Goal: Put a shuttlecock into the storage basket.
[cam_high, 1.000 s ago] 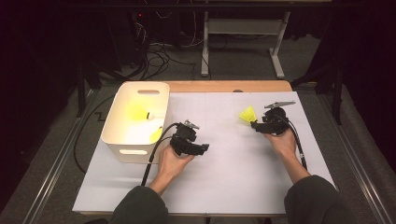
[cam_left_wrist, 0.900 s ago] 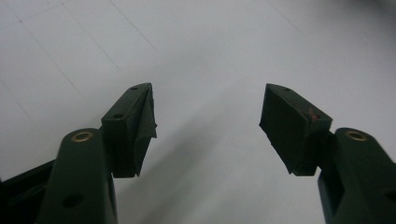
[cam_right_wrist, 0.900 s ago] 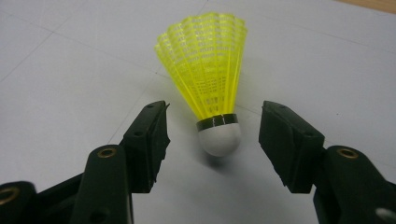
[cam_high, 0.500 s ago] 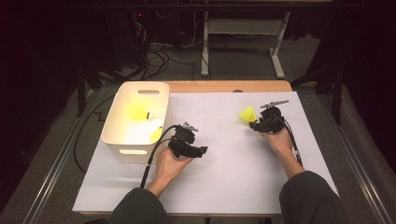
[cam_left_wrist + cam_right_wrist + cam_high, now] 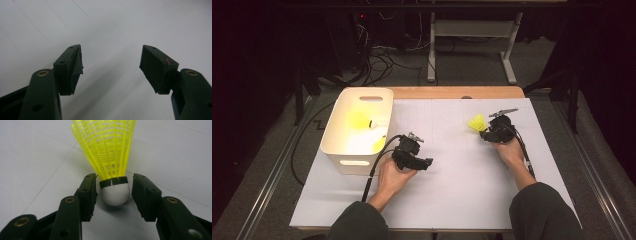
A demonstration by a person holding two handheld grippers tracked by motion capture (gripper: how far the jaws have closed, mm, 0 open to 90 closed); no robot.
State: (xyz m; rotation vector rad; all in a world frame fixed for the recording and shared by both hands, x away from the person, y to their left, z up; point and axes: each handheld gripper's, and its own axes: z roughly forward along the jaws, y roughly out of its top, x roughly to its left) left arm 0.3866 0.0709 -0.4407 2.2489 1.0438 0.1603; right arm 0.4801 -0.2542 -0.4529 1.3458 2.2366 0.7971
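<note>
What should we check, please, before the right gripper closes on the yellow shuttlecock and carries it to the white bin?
1. Cork of the shuttlecock between the right gripper jaws: ok.
2. Pads pressing on the cork: not ok, gaps on both sides; the jaws have just been closing.
3. Shuttlecock centred: roughly ok.
4. White bin has room: ok, two shuttlecocks inside.
5. Left gripper open, holding nothing: ok.
6. Left gripper out of the path: cannot tell.

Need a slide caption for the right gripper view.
Right gripper jaws closing around white cork of yellow plastic shuttlecock, pads not yet touching.
</note>
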